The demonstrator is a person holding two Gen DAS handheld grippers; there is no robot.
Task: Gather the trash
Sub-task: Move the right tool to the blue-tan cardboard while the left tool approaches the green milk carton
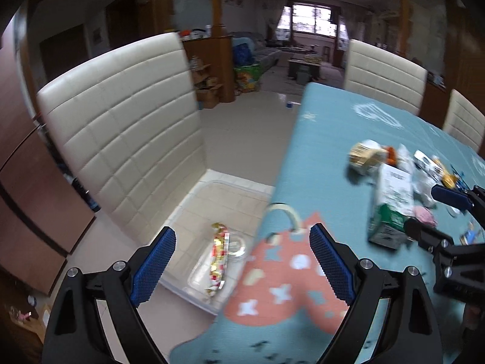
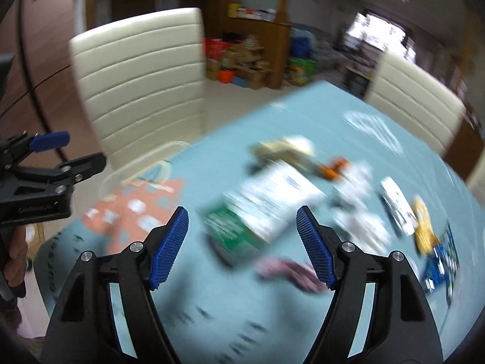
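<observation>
Left wrist view alone shows a shiny wrapper in my clear bin beside the table; green-white carton lies on it. Both grippers gape empty.

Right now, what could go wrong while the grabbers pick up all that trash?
The clear bin sits on the floor close under the table edge, so a dropped piece might miss it. The carton lies among smaller wrappers, so a grab could knock those around. The left gripper and right gripper, both open, work close together and might bump.
</observation>
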